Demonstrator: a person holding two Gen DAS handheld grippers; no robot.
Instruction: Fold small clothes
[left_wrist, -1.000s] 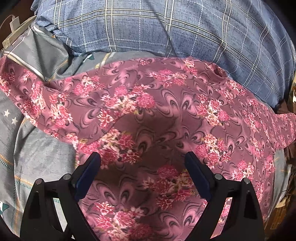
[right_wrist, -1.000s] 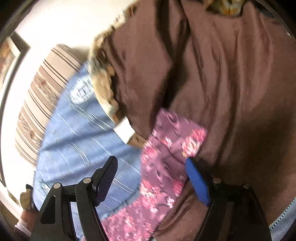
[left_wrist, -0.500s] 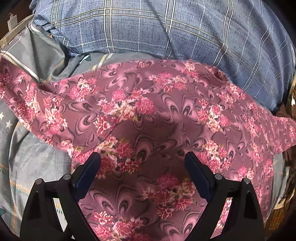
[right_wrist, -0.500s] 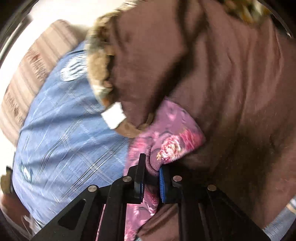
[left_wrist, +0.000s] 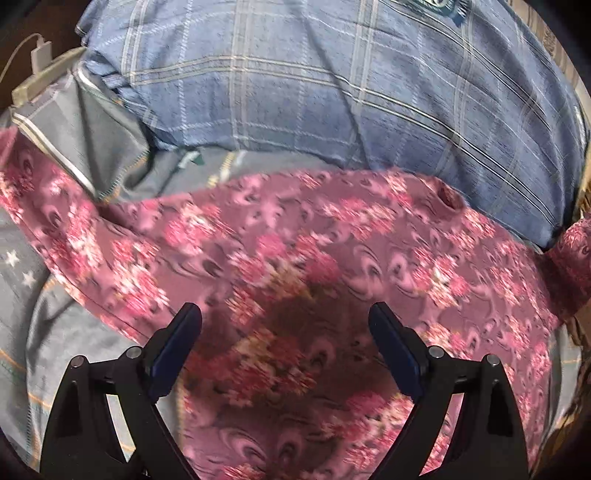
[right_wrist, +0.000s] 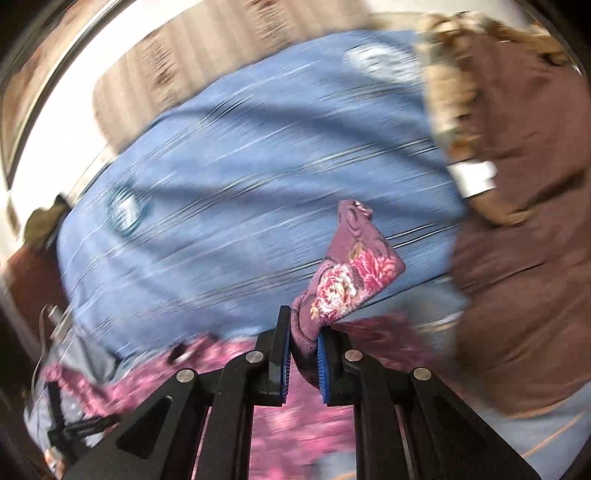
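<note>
A mauve garment with pink flowers (left_wrist: 295, 258) lies spread across a grey bedsheet (left_wrist: 44, 332) in the left wrist view. My left gripper (left_wrist: 284, 328) hovers over its middle, jaws wide apart with nothing pinched. In the right wrist view my right gripper (right_wrist: 303, 350) is shut on one end of the same flowered garment (right_wrist: 351, 273), which sticks up from between the pads; the rest of the cloth trails below, blurred. That lifted end shows at the right edge as a flowered fold (left_wrist: 576, 243) in the left wrist view.
A blue plaid pillow (left_wrist: 332, 85) lies behind the garment. A brown blanket with a furry trim (right_wrist: 517, 184) sits to the right. A white charger and cable (left_wrist: 38, 55) lie at the far left corner. A striped curtain (right_wrist: 207, 48) hangs beyond the bed.
My right gripper closed on the garment's end and swung it left and up, away from the brown blanket and over the blue pillow. The left gripper drifted slightly, still open.
</note>
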